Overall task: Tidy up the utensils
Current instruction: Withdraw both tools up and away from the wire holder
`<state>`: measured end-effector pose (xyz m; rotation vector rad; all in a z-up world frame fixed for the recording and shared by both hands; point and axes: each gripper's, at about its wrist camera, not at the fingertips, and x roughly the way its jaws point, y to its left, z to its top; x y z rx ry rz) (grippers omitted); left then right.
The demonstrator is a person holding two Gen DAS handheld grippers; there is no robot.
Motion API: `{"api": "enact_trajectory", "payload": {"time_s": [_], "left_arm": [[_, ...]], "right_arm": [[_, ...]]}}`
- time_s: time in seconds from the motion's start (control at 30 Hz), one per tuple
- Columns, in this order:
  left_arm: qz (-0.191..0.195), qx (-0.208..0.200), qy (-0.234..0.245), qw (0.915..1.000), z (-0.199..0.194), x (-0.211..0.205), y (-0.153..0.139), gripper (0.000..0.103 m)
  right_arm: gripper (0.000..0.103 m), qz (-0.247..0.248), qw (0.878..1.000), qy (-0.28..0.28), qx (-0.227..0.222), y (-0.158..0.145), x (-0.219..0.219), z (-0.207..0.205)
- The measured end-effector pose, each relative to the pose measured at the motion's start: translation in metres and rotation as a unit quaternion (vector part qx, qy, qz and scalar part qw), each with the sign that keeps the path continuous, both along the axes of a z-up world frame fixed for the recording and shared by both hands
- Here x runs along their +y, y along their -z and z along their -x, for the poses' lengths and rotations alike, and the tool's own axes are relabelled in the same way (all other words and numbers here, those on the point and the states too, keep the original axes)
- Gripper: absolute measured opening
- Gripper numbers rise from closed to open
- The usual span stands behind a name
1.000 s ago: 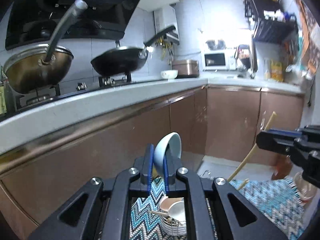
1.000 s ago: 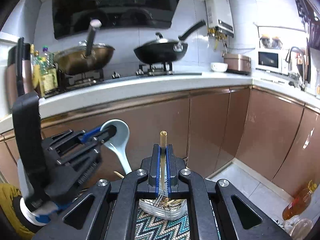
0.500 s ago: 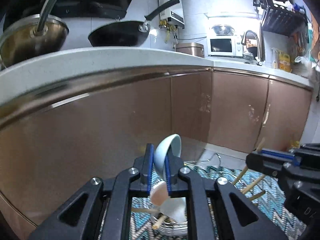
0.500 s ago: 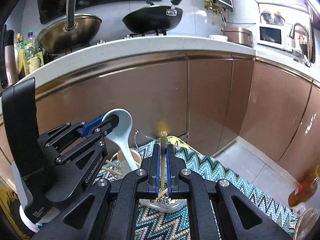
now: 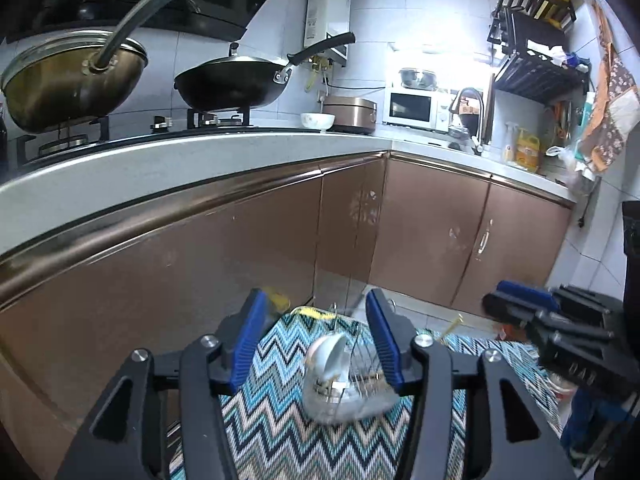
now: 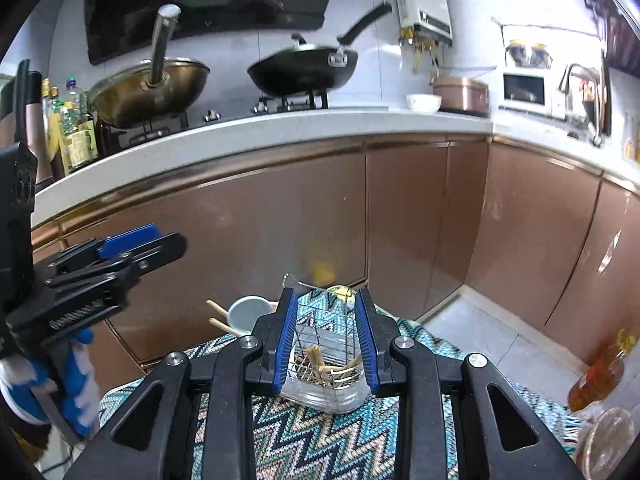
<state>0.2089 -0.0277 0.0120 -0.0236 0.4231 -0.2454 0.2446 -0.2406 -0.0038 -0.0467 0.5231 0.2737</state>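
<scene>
The left claw is standing wide, nothing between its blue pads, and hovering over a pale blue ceramic spoon that is lying tilted and blurred in a metal dish beside the wire utensil rack, both sitting on a zigzag-patterned mat. The right claw is likewise gaping wide and holding nothing, framing the wire utensil rack just below it, where wooden chopsticks are lying tilted inside the basket. To the left of that rack the pale blue spoon is showing its round bowl, with two more chopstick ends poking out beside it. In the right wrist view the left claw is hanging at the left edge; in the left wrist view the right claw is hanging at the right. Beyond the mat, copper-coloured cabinet doors are running under a white bench that is carrying a brass-coloured wok, a black wok, a white bowl and a microwave. An amber bottle is standing on the floor at the right.
</scene>
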Motion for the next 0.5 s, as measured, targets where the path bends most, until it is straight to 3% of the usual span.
{"api": "enact_trajectory", "payload": {"time_s": [0.27,0.5], "left_arm": [[0.010,-0.004,-0.005,0.9999,0.047,0.024,-0.014,0.054],[0.007,-0.015,-0.021,0.9996,0.083,0.036,-0.013,0.056]], "right_arm": [[0.035,0.013,0.999,0.016,-0.036,-0.026,0.004,0.063],[0.050,0.022,0.998,0.031,-0.053,-0.028,0.011,0.102]]}}
